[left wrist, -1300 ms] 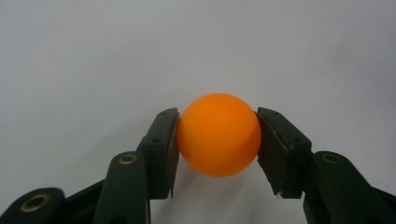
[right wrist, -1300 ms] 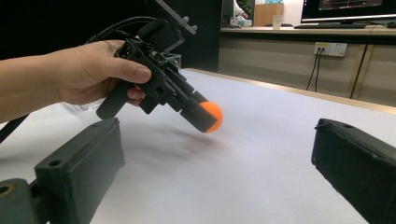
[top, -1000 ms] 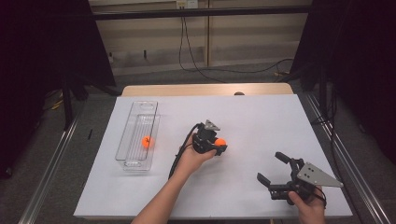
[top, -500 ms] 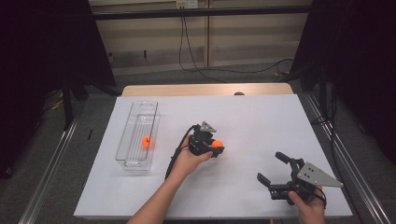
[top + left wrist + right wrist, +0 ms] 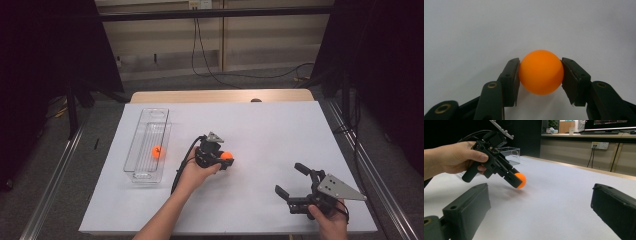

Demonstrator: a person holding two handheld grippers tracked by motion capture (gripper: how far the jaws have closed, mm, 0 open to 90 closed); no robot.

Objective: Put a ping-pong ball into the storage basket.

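Orange ball [image 5: 541, 72] between left fingers [image 5: 510, 80]

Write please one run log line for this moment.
left gripper: shut on orange ball, above table | right gripper: open, nothing held | clear bin: second orange ball inside

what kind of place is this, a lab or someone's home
Most likely a lab or test room, not a home: a white-covered table ringed by black curtains, loose cables along the wall, and a counter with a monitor and wall sockets behind.
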